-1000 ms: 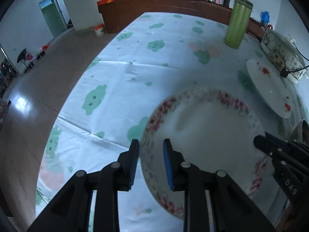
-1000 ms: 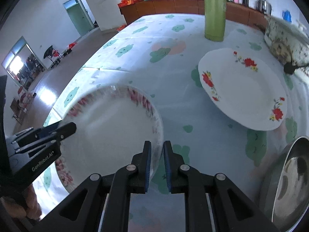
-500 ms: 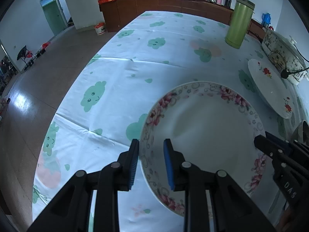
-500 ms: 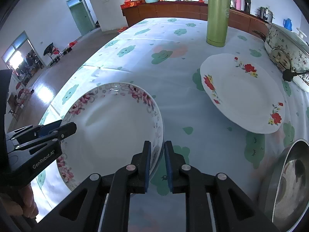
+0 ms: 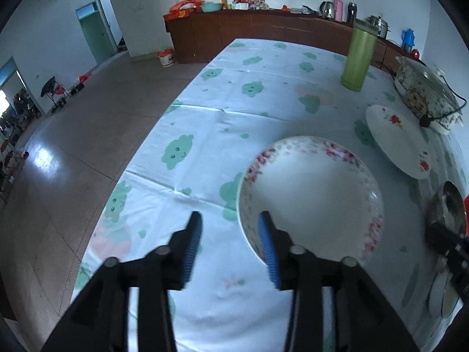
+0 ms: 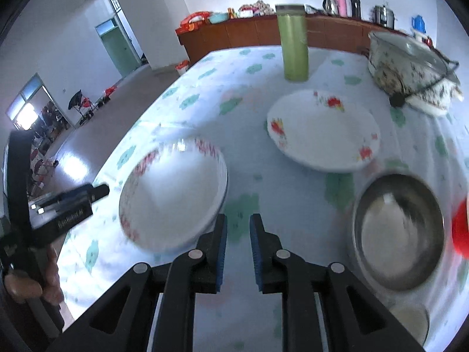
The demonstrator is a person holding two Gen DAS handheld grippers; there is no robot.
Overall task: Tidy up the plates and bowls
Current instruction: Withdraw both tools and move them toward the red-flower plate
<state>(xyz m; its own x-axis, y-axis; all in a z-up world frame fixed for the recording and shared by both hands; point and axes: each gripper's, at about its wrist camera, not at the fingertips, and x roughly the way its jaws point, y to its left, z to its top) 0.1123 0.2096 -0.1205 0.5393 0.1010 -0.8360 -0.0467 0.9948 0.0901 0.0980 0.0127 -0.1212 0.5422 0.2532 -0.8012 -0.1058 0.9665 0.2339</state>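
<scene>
Porcelain with a pink floral rim, the pink-rimmed plate [image 5: 310,196] now lies flat on the worktop [image 5: 234,111], freed by both grippers; half a second ago each gripper clamped its rim. Left of the plate, the left gripper [image 5: 230,246] stands released, fingers [image 5: 192,243] spread wide, the right finger just over the plate's near-left rim. At the plate's right edge, the right gripper [image 6: 237,249] is also released, its fingers parted by a narrow gap and pulled clear of the rim. Right of the plate and beyond it lies the red-flowered plate [image 6: 322,132]; nearer and further right sits the steel bowl [image 6: 398,228]. Judgement: placement of this plate is complete. Both grippers are free for the next item, probably stacking the plates.
</scene>
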